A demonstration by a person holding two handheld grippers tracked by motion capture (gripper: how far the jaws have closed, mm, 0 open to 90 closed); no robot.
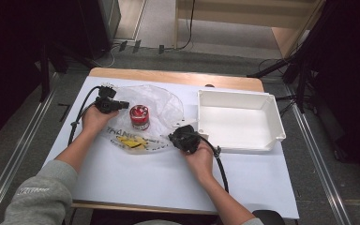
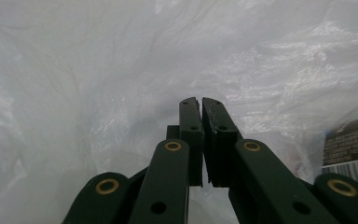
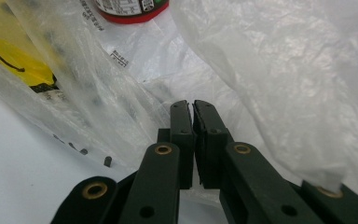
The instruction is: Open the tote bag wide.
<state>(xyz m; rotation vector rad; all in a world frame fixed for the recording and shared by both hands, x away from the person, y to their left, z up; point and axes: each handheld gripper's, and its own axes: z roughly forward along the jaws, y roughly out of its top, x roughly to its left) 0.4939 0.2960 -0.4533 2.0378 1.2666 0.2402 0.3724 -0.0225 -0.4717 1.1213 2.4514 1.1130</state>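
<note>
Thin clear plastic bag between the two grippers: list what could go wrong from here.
The left gripper and right gripper are each shut on the thin clear plastic bag; pulling apart might tear the film. The red round can stands upright in the bag and could tip or roll out, missing the white plastic bin.

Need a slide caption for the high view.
Both tongs, left and right, shut at the edges of a clear bag around a red can, white bin alongside.

The bag (image 1: 161,105) and can (image 1: 139,116) fill the table's (image 1: 136,180) middle; the bin (image 1: 238,120) blocks the right edge. The near edge between the 2 forearms lies open.
</note>
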